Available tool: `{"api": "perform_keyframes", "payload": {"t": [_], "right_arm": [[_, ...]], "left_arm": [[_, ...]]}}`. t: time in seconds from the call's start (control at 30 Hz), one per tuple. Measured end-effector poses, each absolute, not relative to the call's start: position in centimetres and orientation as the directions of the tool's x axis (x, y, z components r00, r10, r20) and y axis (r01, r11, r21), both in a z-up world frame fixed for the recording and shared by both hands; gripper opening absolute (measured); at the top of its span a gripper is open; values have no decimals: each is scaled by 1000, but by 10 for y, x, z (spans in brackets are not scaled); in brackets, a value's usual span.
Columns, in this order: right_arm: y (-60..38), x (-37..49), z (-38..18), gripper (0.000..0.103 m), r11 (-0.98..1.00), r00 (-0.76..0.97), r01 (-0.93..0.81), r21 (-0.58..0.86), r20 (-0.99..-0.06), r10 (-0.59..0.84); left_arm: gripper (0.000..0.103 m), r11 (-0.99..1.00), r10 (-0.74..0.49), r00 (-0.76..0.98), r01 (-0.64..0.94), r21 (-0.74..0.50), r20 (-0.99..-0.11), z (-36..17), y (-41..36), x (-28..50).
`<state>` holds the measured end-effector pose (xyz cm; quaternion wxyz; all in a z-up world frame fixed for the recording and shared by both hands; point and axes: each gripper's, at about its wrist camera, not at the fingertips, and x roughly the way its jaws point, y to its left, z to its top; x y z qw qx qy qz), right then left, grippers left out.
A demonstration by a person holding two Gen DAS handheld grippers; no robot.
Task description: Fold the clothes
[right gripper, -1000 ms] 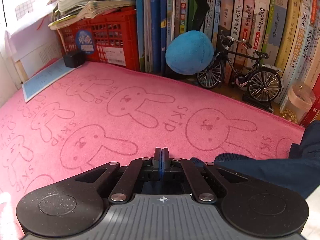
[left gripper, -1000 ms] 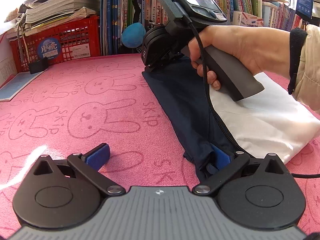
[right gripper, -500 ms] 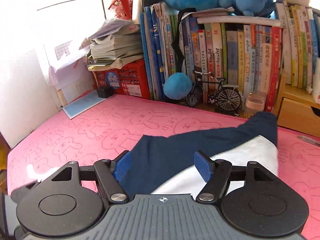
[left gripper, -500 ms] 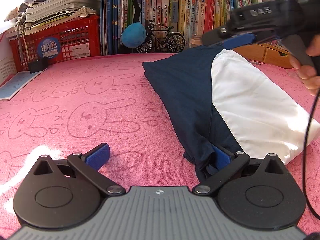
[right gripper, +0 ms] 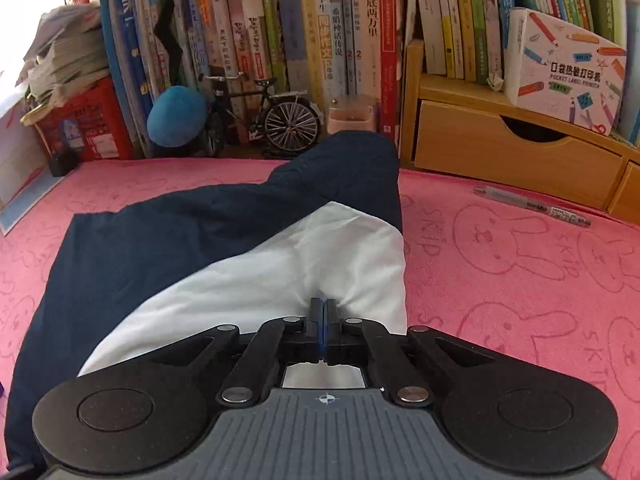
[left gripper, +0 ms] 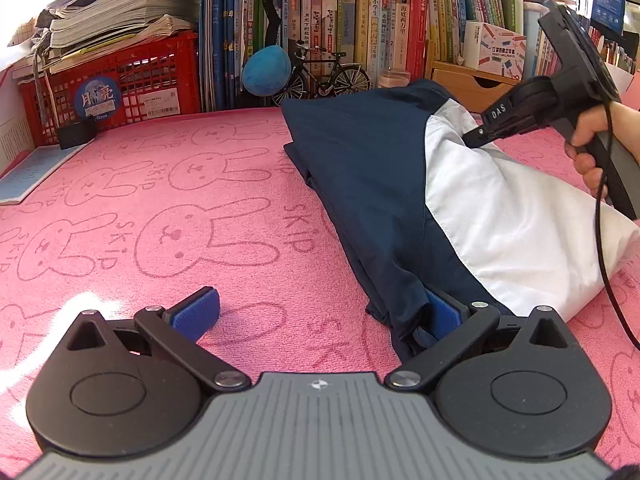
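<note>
Navy and white cotton-like cloth, a two-coloured garment, lies in a long bundle on the pink rabbit-print towel that covers the counter; a second ago your right tool sat shut and low at the garment's far end, half a second ago it hung above the cloth with its pads spread, and now it is pinched tight on a pucker of the white panel near the right-hand edge; that reads as a fresh grip taken, so in my judgement you are about to lift or carry that white edge over for a fold, though how many folds the bundle already holds I cannot tell.

Your left tool has not shifted across the three moments; its pads stand wide apart, the left pad bare on the towel, the right pad tucked against the navy hem at the near end, nothing clamped between them.

The left wrist view shows your right hand on the handle and the tool's nose on the white cloth, but not the pinch itself; the right wrist view shows the closed pads and gathered wrinkles, plus a clear pen on the towel near the wooden drawer unit, which the left view does not show.
</note>
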<state>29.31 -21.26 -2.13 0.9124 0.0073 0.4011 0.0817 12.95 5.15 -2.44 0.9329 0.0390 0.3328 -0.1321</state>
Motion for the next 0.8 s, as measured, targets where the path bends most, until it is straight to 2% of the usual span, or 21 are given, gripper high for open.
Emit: {"api": "perform_keyframes", "payload": {"t": [0.27,0.4,0.43,0.47,0.5,0.53,0.6,0.7,0.8], "right_arm": [[-200,390,-46,1,992,694,-37,-122,-717,-63],[-231,402,-39,3,998,681,-11,63,-731,53],[-239,399,-37,6,994,677,-12,110,-731,89],[-244,385,-34,14,991,677,-37,131,-726,121],[-246,362,-31,26,988,679,-79,135,-718,152],[-249,340,-27,31,983,680,-122,137,-710,183],[-253,294,-20,48,968,678,-206,141,-693,245],[-260,226,-10,61,933,665,-329,143,-667,337],[-266,159,0,68,883,639,-447,141,-641,425]], "left_arm": [[103,962,-222,743,272,-18,-632,-25,52,129],[103,962,-224,742,272,-22,-631,-25,52,129],[103,962,-225,742,272,-22,-631,-25,52,129],[103,962,-225,742,272,-22,-631,-25,52,129],[103,962,-226,742,273,-23,-631,-25,52,129],[103,962,-226,742,273,-23,-631,-25,52,130],[103,962,-226,742,273,-23,-631,-25,52,130],[103,962,-226,742,274,-23,-631,-25,52,129],[103,962,-226,742,274,-23,-631,-25,52,129]]}}
